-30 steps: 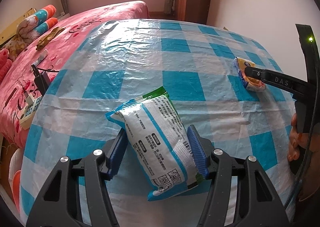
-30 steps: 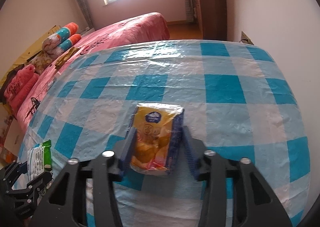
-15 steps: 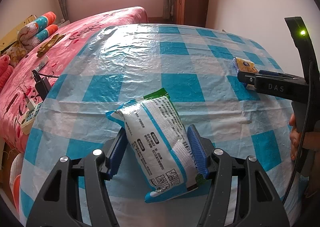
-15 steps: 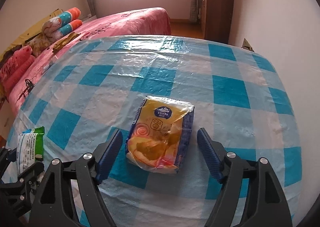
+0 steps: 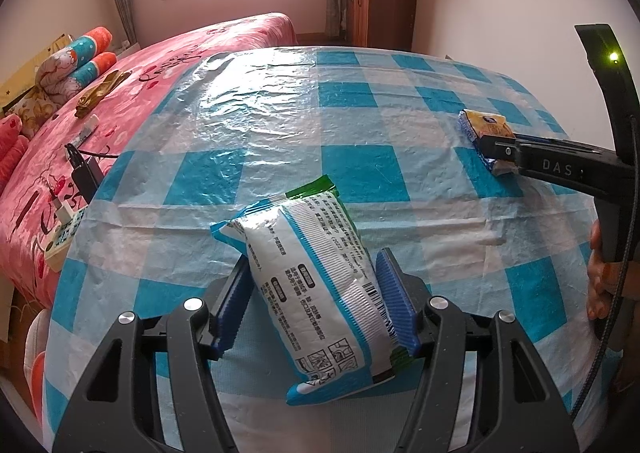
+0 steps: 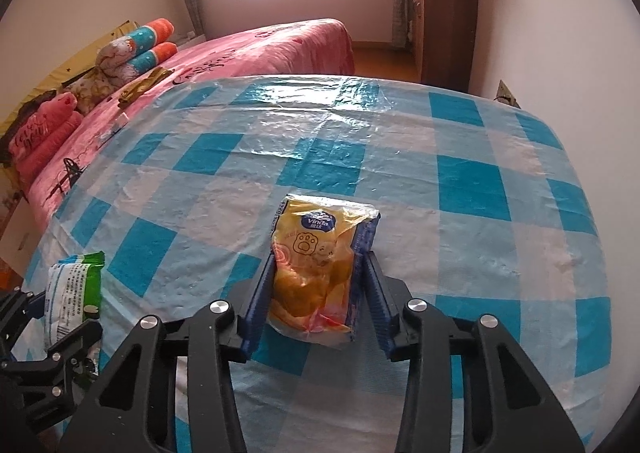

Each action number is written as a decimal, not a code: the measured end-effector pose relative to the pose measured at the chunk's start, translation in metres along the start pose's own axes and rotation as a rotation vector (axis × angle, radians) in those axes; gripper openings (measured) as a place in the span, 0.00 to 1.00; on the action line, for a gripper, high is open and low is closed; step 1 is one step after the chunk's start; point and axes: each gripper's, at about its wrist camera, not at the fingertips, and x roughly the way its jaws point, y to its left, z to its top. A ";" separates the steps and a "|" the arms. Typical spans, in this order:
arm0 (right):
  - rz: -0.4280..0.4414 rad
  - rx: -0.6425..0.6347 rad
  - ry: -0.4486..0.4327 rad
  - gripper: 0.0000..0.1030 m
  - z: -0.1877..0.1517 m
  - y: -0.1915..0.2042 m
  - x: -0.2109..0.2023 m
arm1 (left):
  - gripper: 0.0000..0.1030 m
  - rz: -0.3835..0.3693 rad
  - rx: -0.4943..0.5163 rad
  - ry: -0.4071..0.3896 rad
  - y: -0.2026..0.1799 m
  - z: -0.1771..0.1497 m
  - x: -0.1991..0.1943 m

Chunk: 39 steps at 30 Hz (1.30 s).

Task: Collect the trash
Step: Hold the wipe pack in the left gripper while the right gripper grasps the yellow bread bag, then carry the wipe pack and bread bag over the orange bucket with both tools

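A white, blue and green snack bag (image 5: 320, 277) sits between the blue pads of my left gripper (image 5: 314, 293), which is shut on it above the checked table. The bag also shows at the left of the right wrist view (image 6: 74, 289). A yellow Vinda tissue pack (image 6: 316, 265) is pinched between the pads of my right gripper (image 6: 316, 293), which is shut on it. In the left wrist view the tissue pack (image 5: 482, 127) and the right gripper's black body (image 5: 560, 169) are at the far right.
The table wears a blue and white checked plastic cloth (image 5: 320, 133). A pink bed (image 5: 160, 61) with rolled bedding, a charger and small items lies to the left. A brown wooden cabinet (image 6: 444, 13) stands by the far wall.
My right gripper opened half a second ago and has now closed on the tissue pack. The left gripper keeps its hold on the snack bag and has lifted slightly.
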 end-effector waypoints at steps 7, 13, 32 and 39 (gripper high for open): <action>0.017 -0.028 -0.014 0.38 0.000 0.006 -0.005 | 0.60 -0.006 -0.004 -0.001 -0.001 0.001 0.001; -0.010 -0.035 -0.021 0.37 0.000 0.009 -0.007 | 0.58 -0.031 -0.025 -0.006 0.003 0.001 0.000; -0.032 0.010 -0.032 0.35 -0.037 0.026 -0.056 | 0.45 -0.148 -0.092 -0.028 0.021 -0.005 -0.007; 0.014 0.049 -0.006 0.35 -0.054 0.036 -0.068 | 0.43 -0.203 -0.127 -0.017 0.032 -0.010 -0.011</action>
